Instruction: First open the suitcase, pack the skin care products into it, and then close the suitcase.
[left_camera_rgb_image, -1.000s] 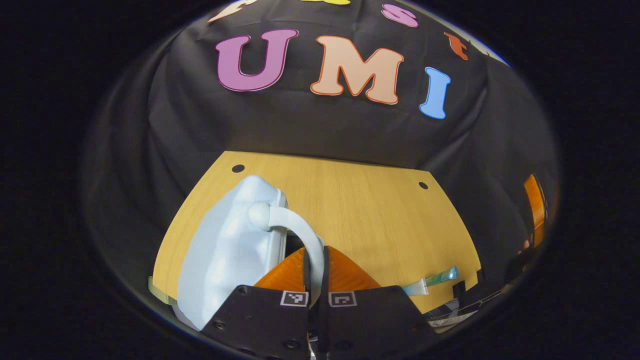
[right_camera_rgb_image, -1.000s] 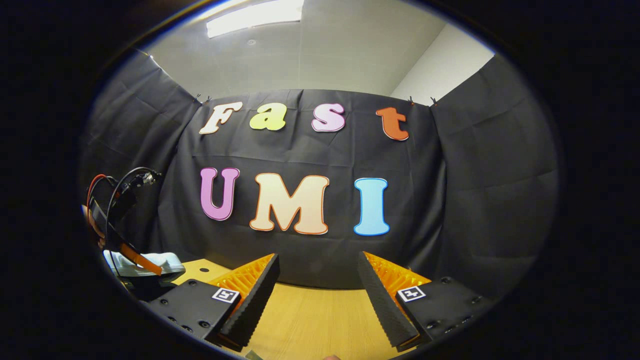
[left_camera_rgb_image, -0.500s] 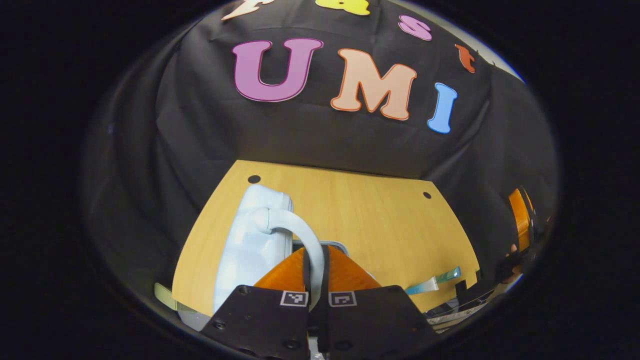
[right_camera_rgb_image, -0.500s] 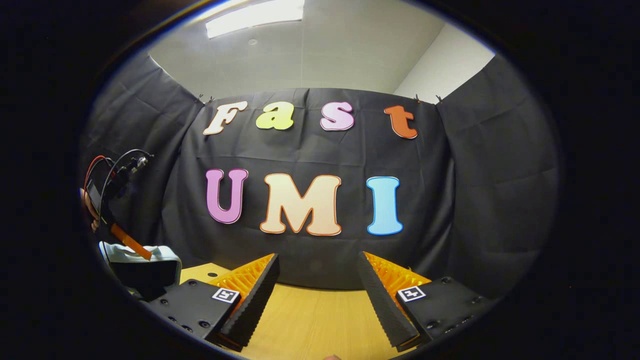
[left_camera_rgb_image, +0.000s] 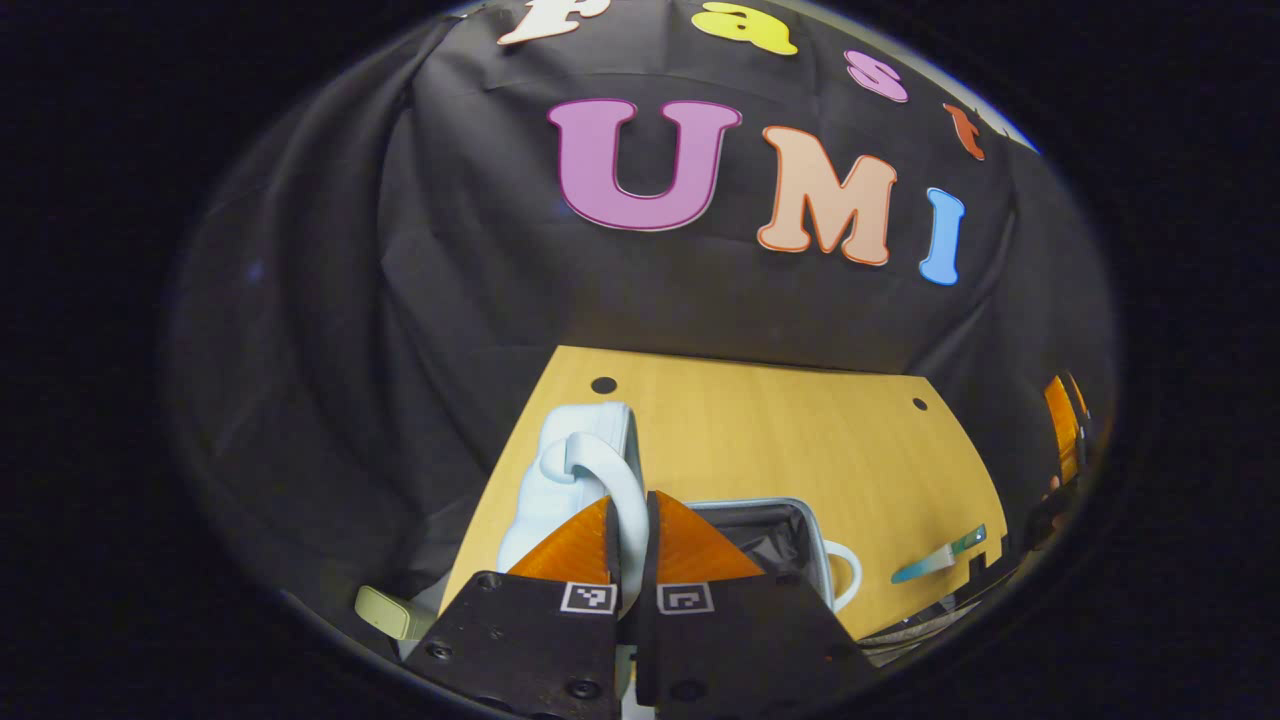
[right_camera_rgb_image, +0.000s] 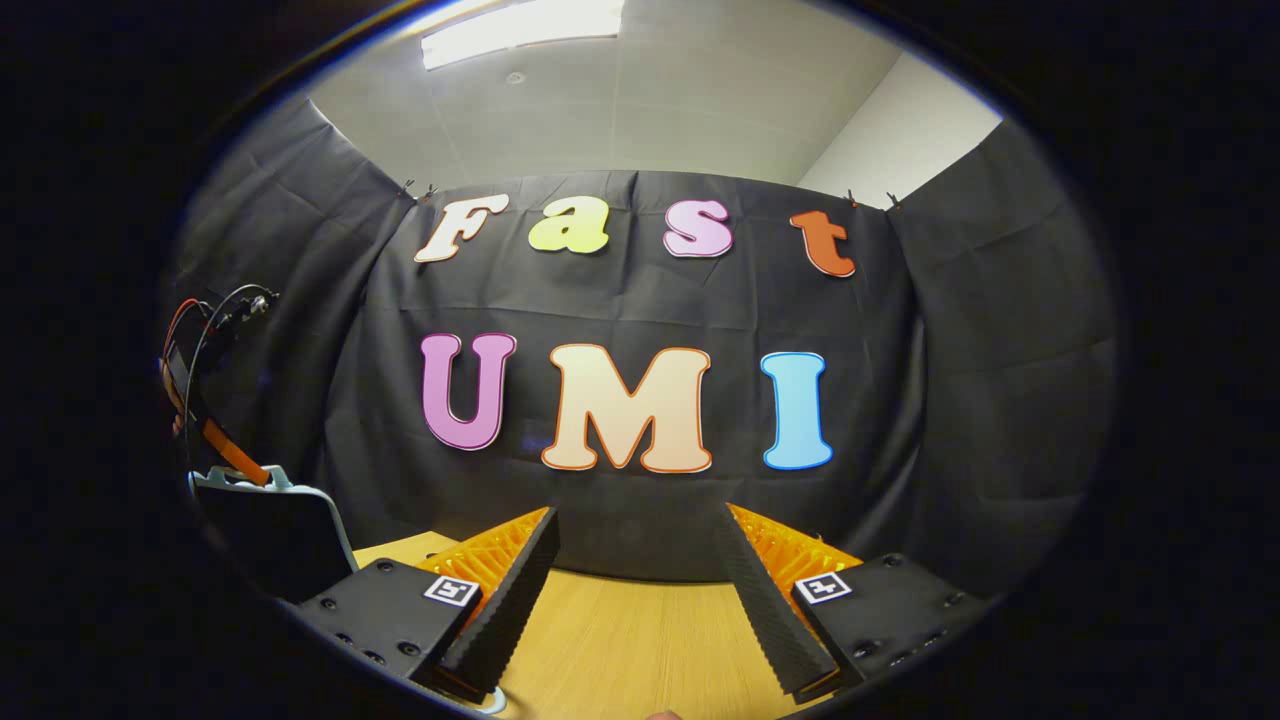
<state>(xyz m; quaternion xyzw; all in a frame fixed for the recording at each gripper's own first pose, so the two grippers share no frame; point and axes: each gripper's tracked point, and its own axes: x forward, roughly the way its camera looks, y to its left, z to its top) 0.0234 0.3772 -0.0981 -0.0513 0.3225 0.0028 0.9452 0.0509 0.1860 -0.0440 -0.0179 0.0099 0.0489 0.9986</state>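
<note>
My left gripper (left_camera_rgb_image: 632, 520) is shut on the white handle (left_camera_rgb_image: 610, 480) of the pale blue suitcase lid (left_camera_rgb_image: 585, 455), which stands raised on edge. Below it the suitcase's lower half (left_camera_rgb_image: 760, 535) lies open with a dark lining. A teal and white skin care tube (left_camera_rgb_image: 938, 556) lies on the wooden table (left_camera_rgb_image: 780, 430) to the right. In the right gripper view my right gripper (right_camera_rgb_image: 640, 590) is open above the table, with nothing between its fingers. The upright lid (right_camera_rgb_image: 275, 530) shows at far left there, with the left gripper's orange finger (right_camera_rgb_image: 225, 450) on top of it.
A pale green object (left_camera_rgb_image: 392, 612) sits at the table's near left edge. Two dark holes (left_camera_rgb_image: 603, 384) mark the table's far corners. Black cloth walls close the booth on all sides. An orange gripper part (left_camera_rgb_image: 1062, 428) shows at the far right.
The left gripper has swung the lid up and leftward by its handle, uncovering the dark interior of the suitcase. The right gripper has stayed open and almost still.
</note>
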